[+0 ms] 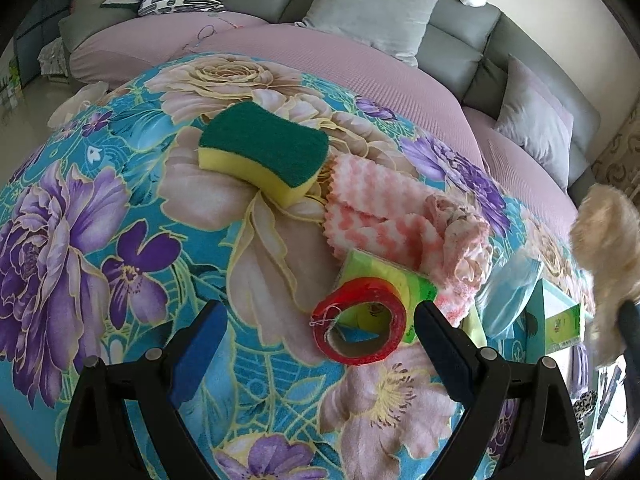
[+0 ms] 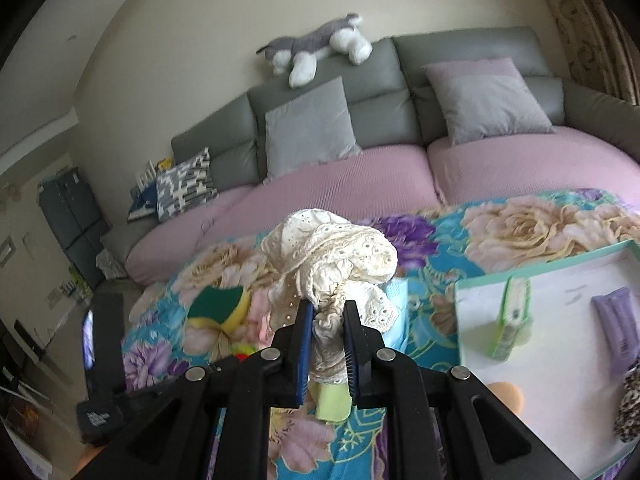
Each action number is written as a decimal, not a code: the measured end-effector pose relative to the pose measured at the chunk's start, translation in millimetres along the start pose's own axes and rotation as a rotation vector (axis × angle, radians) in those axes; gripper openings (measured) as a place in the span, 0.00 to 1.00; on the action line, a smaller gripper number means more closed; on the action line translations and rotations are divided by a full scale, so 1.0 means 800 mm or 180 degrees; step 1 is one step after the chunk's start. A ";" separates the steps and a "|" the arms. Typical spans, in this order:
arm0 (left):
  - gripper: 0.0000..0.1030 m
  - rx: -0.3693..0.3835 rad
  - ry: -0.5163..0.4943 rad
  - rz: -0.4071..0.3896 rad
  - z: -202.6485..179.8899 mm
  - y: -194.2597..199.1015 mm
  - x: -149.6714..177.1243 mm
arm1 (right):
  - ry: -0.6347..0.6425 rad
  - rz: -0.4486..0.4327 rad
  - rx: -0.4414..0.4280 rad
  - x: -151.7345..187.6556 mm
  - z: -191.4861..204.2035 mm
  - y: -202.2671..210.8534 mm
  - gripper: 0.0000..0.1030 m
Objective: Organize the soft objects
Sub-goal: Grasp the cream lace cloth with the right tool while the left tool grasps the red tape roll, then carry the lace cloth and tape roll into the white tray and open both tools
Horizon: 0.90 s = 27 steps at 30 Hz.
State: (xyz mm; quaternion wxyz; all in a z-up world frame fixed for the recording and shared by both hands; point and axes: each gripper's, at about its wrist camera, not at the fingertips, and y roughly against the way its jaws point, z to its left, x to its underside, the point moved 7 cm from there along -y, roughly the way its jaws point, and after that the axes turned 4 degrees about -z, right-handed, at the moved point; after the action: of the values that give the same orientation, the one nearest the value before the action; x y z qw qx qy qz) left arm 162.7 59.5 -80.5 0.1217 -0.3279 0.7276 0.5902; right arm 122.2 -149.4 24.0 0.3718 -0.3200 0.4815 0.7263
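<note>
My right gripper (image 2: 328, 312) is shut on a cream lace cloth (image 2: 340, 256) and holds it in the air above the floral table; the cloth also shows at the right edge of the left wrist view (image 1: 608, 240). My left gripper (image 1: 320, 316) is open and empty, low over the table, with a red tape roll (image 1: 358, 332) between its fingers' line. A green and yellow sponge (image 1: 264, 152) and a pink and white towel (image 1: 392, 216) lie beyond it. A white tray with a teal rim (image 2: 540, 276) sits at the right.
The tray holds a green packet (image 2: 512, 328), a purple item (image 2: 616, 320), a leopard-print piece (image 2: 632, 404) and an orange ball (image 2: 508, 396). A blue face mask (image 1: 512, 296) and green tissue pack (image 1: 384, 276) lie near the tape. A sofa (image 2: 360, 184) with cushions stands behind.
</note>
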 end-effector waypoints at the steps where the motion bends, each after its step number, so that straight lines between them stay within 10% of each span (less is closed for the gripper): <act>1: 0.92 0.0000 -0.0023 0.0008 -0.002 -0.001 0.001 | -0.0001 -0.0021 0.0017 -0.002 -0.002 0.003 0.15; 15: 0.91 -0.0022 -0.0247 0.0133 -0.022 -0.022 0.015 | -0.0127 -0.0003 0.0138 -0.005 -0.030 0.006 0.15; 27: 0.55 0.0153 -0.0197 0.0223 -0.028 -0.023 0.021 | -0.0174 0.0075 0.0150 0.002 -0.037 0.000 0.15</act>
State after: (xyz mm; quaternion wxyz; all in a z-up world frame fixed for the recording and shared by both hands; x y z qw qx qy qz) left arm 166.6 31.4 -98.2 0.1313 -0.2809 0.7485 0.5862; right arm 124.5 -177.2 12.9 0.3836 -0.2855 0.4919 0.7276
